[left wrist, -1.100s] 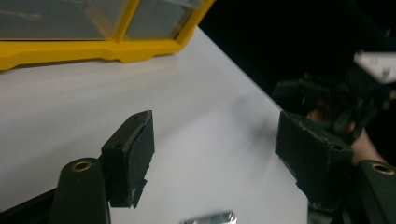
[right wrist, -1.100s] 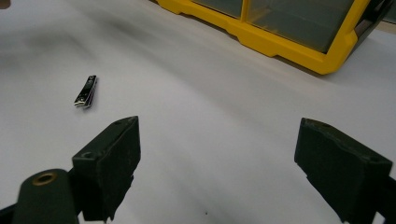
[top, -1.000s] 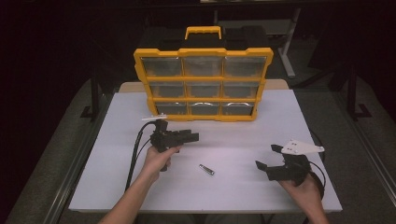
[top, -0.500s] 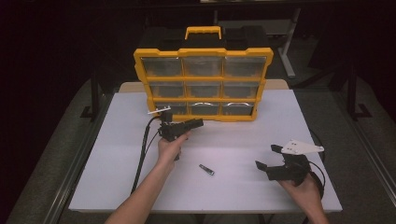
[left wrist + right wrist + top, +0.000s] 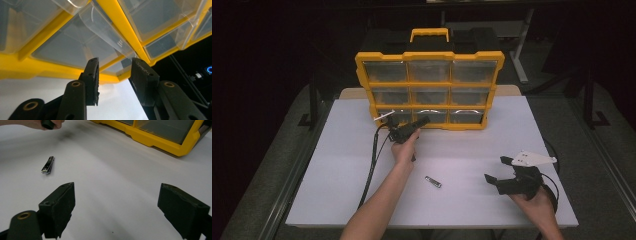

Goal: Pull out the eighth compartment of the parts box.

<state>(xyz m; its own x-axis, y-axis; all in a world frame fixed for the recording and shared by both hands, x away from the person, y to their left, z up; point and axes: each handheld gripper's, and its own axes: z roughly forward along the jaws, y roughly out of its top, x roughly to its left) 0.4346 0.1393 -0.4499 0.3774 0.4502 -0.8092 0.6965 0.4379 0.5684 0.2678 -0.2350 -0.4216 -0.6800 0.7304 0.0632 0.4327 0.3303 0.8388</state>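
Observation:
A yellow drawer organizer [image 5: 430,84] with clear drawers stands upright at the back of the white table [image 5: 492,140]. My left gripper [image 5: 424,121] points at the organizer's bottom row, by the middle drawer. In the left gripper view the jaws have just been closing, and the left gripper [image 5: 113,61] stands either side of a clear drawer's front lip [image 5: 125,51]; I see no pad pressing on it. A small metal nail clipper [image 5: 432,182] lies on the table between my hands. My right gripper [image 5: 498,169] rests at the front right, open and empty, with the nail clipper [image 5: 47,165] ahead of it.
The organizer's black carry handle and a dark case sit behind it. A black cable [image 5: 373,160] trails from the left gripper toward the table's front edge. The surroundings beyond the table are dark, with a desk leg at the back right.
My left hand has moved forward and down to the organizer's bottom row, and its jaws have narrowed. The right hand and the nail clipper have stayed put.

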